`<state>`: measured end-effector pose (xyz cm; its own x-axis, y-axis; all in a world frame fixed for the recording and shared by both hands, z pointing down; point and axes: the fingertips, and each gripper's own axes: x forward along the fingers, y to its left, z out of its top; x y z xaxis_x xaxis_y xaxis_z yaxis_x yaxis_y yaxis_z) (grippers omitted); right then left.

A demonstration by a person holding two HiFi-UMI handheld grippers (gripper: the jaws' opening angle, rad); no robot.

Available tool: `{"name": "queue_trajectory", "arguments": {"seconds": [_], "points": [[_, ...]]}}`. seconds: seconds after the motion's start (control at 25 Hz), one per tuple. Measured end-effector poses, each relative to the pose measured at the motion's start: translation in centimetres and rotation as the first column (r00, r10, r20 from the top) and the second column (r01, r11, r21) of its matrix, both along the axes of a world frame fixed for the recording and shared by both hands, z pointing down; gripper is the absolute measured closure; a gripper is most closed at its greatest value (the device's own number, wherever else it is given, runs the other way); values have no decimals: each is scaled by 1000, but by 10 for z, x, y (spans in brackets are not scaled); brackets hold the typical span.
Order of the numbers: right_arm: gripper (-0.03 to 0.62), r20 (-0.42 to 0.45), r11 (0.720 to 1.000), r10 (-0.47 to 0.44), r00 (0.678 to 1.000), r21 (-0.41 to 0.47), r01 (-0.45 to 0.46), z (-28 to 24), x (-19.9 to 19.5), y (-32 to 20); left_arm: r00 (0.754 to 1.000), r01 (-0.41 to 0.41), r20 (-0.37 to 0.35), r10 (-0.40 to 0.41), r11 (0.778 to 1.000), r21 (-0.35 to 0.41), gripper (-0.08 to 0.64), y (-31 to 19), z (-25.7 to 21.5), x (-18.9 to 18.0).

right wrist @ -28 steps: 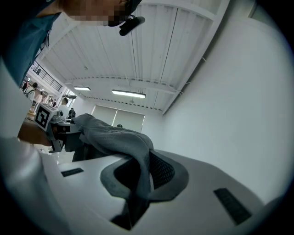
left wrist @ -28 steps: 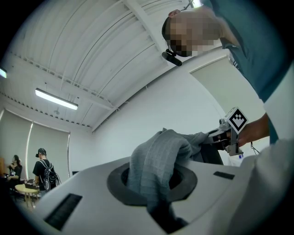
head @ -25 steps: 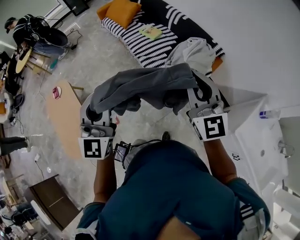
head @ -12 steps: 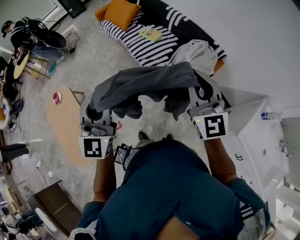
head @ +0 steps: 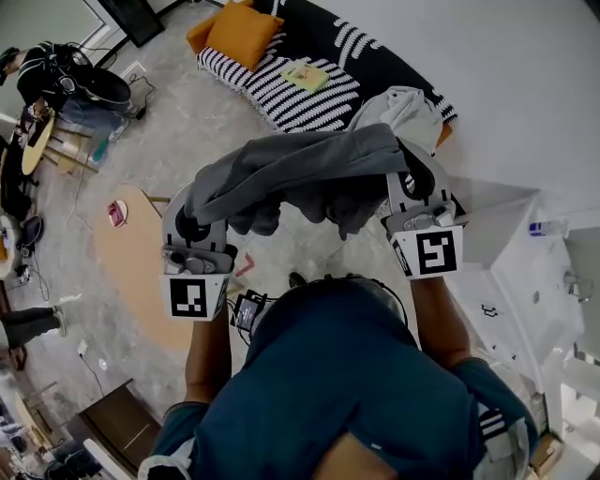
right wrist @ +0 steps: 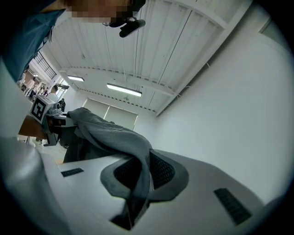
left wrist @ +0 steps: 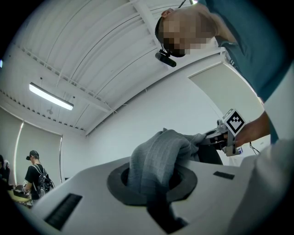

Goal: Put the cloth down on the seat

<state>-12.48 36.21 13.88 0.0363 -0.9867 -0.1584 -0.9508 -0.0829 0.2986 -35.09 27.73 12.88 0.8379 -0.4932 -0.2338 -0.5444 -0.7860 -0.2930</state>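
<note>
A grey cloth (head: 309,173) hangs stretched between my two grippers, high above the floor. My left gripper (head: 194,223) is shut on its left end, where the fabric bunches out of the jaws (left wrist: 156,160). My right gripper (head: 412,180) is shut on the right end, and the cloth (right wrist: 110,133) drapes from there toward the left gripper (right wrist: 46,114). The seat, a black-and-white striped sofa (head: 291,98), lies ahead of the cloth at the top of the head view. The right gripper (left wrist: 226,135) shows across the cloth in the left gripper view.
On the sofa are an orange cushion (head: 234,23), a small green book (head: 305,75) and a pale garment (head: 403,108). A wooden oval table (head: 141,272) stands at the left and a white counter (head: 525,300) at the right. A person (head: 52,70) sits far left.
Both grippers have carried the cloth forward toward the sofa, still stretched between them. The wooden table has slid lower in the head view. Neither grip has changed.
</note>
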Motion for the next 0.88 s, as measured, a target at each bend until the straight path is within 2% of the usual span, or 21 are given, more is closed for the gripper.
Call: {"name": "queue_trajectory", "arguments": {"seconds": [0.12,0.24,0.32,0.6,0.76,0.88], "points": [[554,-4,1000,13,1000,2,-13,-2,-14,-9,1000,-6,9,6,1000,-5,516,-11,2,-14],[554,-11,1000,10,1000,-3,-10,-3,-23,-15,999,-22,-35,23,999,30,517,-17,-6,-21],[554,-14,1000,4,1000,-4,-4,-3,-21,-19,999,-16,-32,16,1000,25,517,-20,-5,-20],[554,5,999,-38,999,-16,38,2,14,-46,999,17,-39,-16,1000,17,517,-40,-7,14],[554,15,997,-75,997,-10,75,-1,28,-59,998,41,-46,-39,998,41,517,-45,-15,27],[554,13,994,-106,994,-8,107,-2,42,-67,996,87,-17,-86,996,6,517,-53,-5,39]]}}
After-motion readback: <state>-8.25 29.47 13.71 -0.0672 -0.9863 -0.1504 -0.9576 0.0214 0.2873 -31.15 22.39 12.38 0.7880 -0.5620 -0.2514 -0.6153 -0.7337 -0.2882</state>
